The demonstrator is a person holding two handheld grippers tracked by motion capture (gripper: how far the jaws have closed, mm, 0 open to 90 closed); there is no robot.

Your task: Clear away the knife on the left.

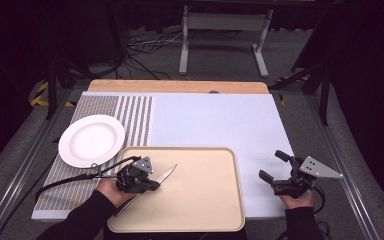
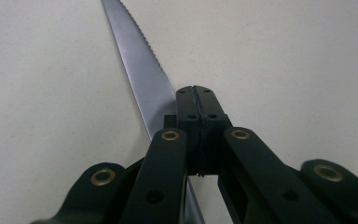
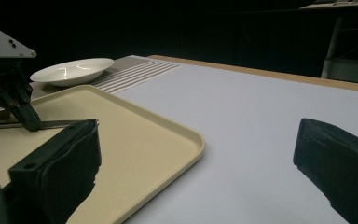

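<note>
Knife [image 2: 142,70] lies on beige tray [image 1: 210,210], near its left side, blade pointing up-right. We judge it stiff, thin, slick steel with serrated edge; light but prone to pivot. Left gripper [image 1: 152,184] has jaws pressed together on it at blade base; we'd rather grip handle. Right gripper [image 1: 269,167] hovers over white mat [image 1: 215,120], jaws spread wide, empty. White plate [image 1: 91,140] sits left, apart.

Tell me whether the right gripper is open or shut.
Open. The right gripper has its two fingers spread wide apart with only bare white table between them; it holds nothing.
</note>
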